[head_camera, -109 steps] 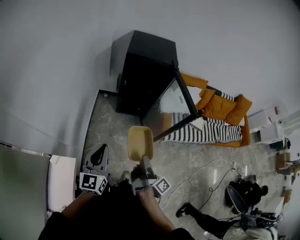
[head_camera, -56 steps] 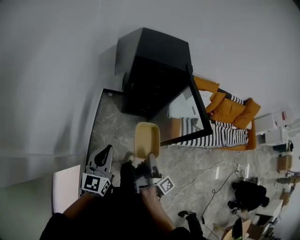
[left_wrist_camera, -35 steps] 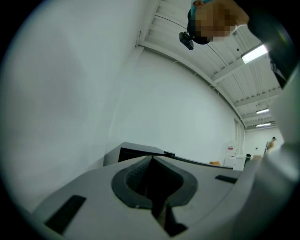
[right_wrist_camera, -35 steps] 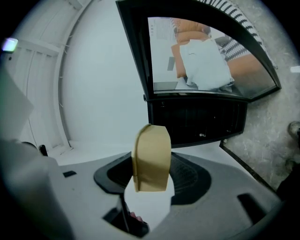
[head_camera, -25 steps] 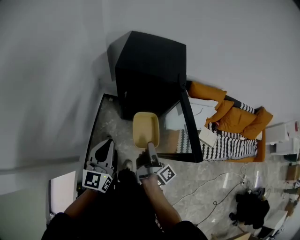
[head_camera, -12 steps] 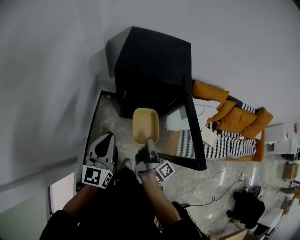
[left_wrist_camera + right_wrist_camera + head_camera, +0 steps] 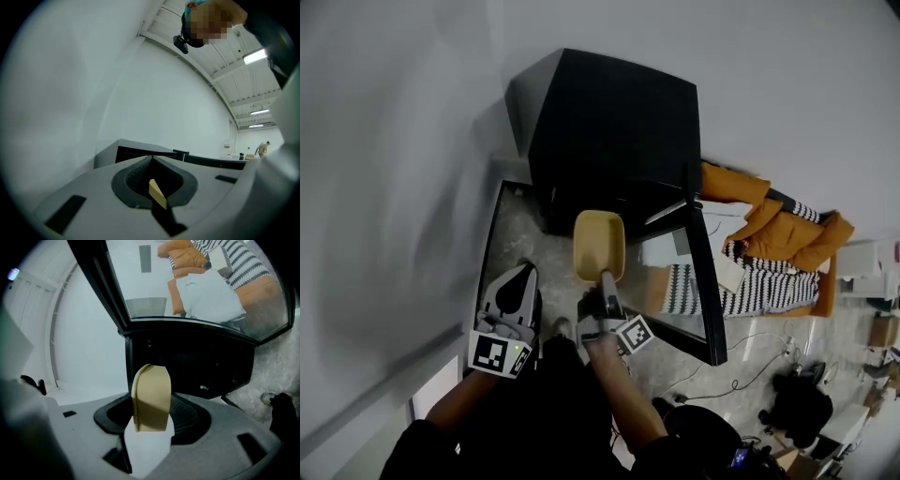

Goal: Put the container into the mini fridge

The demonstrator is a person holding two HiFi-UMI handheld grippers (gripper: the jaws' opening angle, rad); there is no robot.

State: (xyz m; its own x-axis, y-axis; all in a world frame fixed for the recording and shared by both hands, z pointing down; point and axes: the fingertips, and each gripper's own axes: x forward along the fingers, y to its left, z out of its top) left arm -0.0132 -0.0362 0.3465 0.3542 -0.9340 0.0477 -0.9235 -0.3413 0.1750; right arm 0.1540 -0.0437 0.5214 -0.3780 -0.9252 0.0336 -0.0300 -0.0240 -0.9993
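The black mini fridge [image 7: 609, 122] stands against the white wall with its glass door [image 7: 701, 272] swung open to the right. My right gripper [image 7: 606, 283] is shut on the near rim of a tan oblong container [image 7: 598, 246]. It holds the container out just before the fridge's open front. In the right gripper view the container [image 7: 151, 397] stands up between the jaws, with the dark fridge interior [image 7: 197, 366] behind it. My left gripper [image 7: 526, 274] hangs to the left, jaws together. In the left gripper view, the left gripper [image 7: 151, 159] points at the wall over the fridge top.
An orange sofa with a striped cloth [image 7: 769, 234] lies to the right beyond the door. Cables [image 7: 750, 367] and a black bag [image 7: 797, 405] are on the stone floor at the lower right. A dark-edged floor strip [image 7: 490, 234] runs along the wall on the left.
The container and my right gripper have come a little closer to the fridge's open front. The door shows further right in view. My left gripper keeps its place beside.
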